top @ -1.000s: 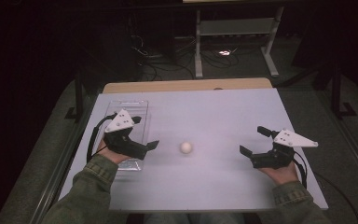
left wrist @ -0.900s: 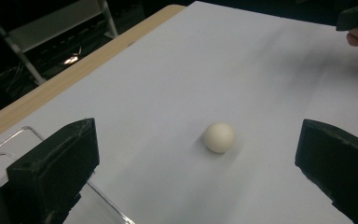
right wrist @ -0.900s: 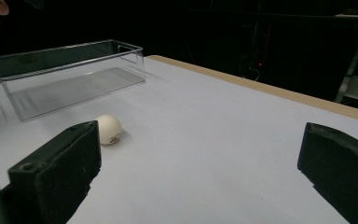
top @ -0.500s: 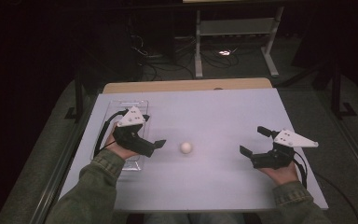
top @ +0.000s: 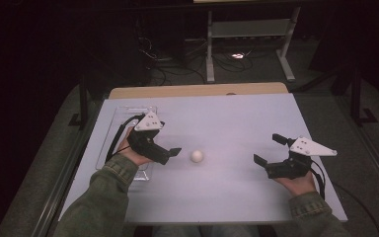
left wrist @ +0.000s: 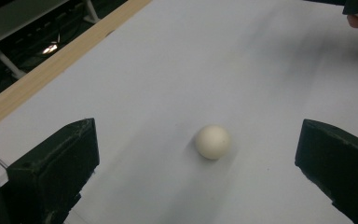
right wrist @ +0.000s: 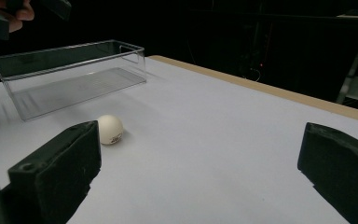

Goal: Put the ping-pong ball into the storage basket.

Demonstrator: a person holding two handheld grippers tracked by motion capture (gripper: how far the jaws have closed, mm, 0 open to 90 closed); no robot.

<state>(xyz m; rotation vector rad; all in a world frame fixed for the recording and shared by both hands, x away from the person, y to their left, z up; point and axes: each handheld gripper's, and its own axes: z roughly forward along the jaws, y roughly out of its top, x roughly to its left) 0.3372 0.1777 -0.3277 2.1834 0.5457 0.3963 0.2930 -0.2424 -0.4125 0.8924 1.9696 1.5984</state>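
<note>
Two tools, both with jaws apart: left tool (top: 170,154) just beside the white ball (top: 196,156) at mid-desk, right tool (top: 266,150) well apart. Risk: a jaw nudging the ball would roll it across the smooth white desk (top: 237,118). Clear bin (top: 123,116) stands left; beyond, a dark room with cables on the floor.

We see a smooth matt white ball (left wrist: 212,141) between matt black jaws, beside a glossy clear plastic box (right wrist: 70,74).
</note>
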